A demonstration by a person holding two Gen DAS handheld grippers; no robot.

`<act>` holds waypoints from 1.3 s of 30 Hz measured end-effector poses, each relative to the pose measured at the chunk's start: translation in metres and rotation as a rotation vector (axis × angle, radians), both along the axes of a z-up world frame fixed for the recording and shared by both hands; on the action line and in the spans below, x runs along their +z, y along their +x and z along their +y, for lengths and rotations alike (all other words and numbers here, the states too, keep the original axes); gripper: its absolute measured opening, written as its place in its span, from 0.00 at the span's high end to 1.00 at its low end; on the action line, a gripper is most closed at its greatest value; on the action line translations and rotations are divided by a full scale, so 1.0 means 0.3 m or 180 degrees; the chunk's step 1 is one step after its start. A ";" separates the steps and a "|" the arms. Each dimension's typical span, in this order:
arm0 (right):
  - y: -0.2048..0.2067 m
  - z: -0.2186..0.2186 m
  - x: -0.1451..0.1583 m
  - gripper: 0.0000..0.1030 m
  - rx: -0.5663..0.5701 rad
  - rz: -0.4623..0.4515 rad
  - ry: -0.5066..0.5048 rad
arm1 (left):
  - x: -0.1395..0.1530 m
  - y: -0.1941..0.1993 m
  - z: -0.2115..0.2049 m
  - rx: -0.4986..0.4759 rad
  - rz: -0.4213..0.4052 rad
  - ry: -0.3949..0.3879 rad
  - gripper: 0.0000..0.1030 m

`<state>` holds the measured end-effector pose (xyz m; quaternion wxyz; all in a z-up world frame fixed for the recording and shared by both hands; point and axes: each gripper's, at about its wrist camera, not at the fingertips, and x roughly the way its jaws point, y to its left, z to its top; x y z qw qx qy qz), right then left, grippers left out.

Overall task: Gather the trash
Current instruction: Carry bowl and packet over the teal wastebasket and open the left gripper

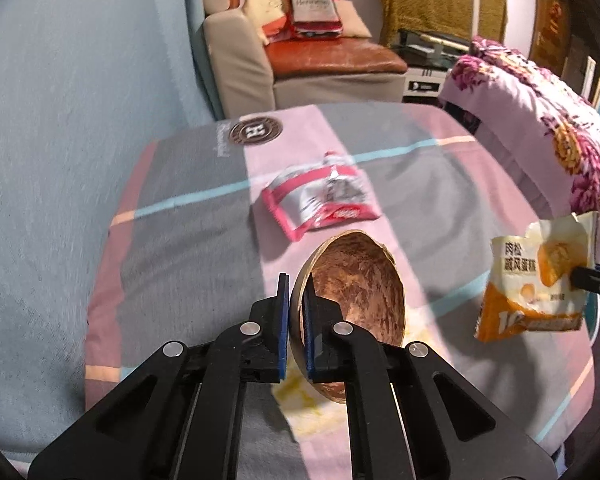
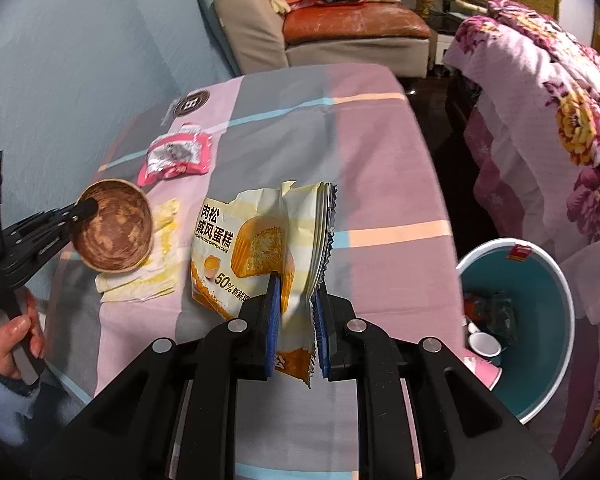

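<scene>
Left gripper is clamping the wooden bowl by its rim, above stained paper at the bench's 9 o'clock edge. Right gripper is pinching the yellow cake wrapper aloft; bench is lying open toward 12 o'clock, trash bin sitting at 3 o'clock, beside the bench edge.
</scene>
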<state>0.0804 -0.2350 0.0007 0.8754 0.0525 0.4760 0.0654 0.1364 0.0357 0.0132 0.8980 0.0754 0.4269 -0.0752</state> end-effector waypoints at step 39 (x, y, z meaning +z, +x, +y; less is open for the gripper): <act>-0.378 -0.851 0.064 0.85 -0.1538 -0.0521 -0.0117 | -0.082 -0.233 -1.228 -0.2098 0.0256 0.0122 0.93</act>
